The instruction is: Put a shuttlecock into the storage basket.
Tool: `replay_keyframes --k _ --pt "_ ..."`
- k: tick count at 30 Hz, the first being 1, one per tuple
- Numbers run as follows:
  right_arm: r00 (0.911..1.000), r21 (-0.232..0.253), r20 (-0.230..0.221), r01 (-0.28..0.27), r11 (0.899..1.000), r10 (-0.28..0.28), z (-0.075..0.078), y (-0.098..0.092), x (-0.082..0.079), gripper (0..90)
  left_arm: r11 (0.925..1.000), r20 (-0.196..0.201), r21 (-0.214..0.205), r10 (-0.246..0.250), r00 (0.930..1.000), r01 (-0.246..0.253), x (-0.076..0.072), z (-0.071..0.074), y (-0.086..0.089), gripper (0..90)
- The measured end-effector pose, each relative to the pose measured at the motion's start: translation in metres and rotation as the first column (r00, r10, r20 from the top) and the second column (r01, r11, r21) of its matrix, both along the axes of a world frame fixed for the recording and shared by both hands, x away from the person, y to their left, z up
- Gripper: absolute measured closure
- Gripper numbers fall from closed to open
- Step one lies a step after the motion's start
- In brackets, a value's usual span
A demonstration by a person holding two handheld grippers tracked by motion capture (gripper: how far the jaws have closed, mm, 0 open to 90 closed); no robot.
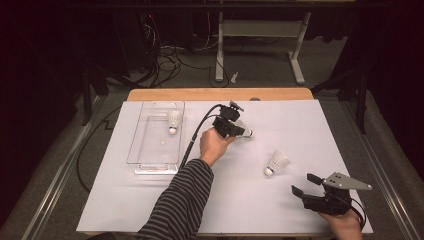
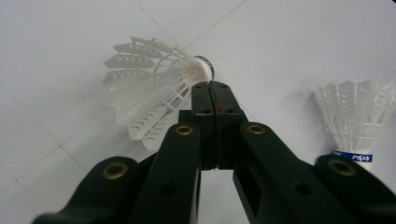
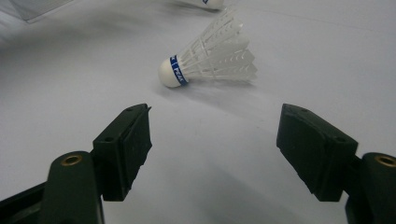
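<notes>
A white feather shuttlecock (image 1: 248,133) (image 2: 149,88) lies on its side on the white table sheet. My left gripper (image 1: 242,131) (image 2: 210,86) is shut, its tips right at the skirt close to the blue-banded cork. Whether a feather is pinched between the pads I cannot tell. A second shuttlecock (image 1: 276,163) (image 3: 210,60) (image 2: 355,121) lies toward the right. My right gripper (image 1: 304,183) (image 3: 215,116) stands open a short way in front of it, with nothing between the jaws. A third shuttlecock (image 1: 173,121) rests inside the clear tray (image 1: 150,160).
The clear plastic tray sits at the left of the white sheet (image 1: 150,200). A striped sleeve (image 1: 182,200) crosses the front middle of the table. A black cable (image 1: 192,140) trails from the left gripper past the tray's right side.
</notes>
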State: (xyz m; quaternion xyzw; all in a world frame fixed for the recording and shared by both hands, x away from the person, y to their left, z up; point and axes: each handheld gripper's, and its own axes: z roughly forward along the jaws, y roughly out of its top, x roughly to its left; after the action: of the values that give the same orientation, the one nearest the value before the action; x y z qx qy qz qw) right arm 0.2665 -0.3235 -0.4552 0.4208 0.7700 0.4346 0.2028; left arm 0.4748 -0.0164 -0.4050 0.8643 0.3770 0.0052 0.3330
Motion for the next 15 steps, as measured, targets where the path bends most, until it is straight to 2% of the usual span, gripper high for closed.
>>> replay_keyframes --k 15 --pt "1.0 0.0 0.001 0.002 1.0 -0.002 0.0001 -0.0003 -0.0002 26.7 0.9998 0.02 -0.012 -0.014 0.9997 0.014 -0.0079 0.0043 0.0054 89.6"
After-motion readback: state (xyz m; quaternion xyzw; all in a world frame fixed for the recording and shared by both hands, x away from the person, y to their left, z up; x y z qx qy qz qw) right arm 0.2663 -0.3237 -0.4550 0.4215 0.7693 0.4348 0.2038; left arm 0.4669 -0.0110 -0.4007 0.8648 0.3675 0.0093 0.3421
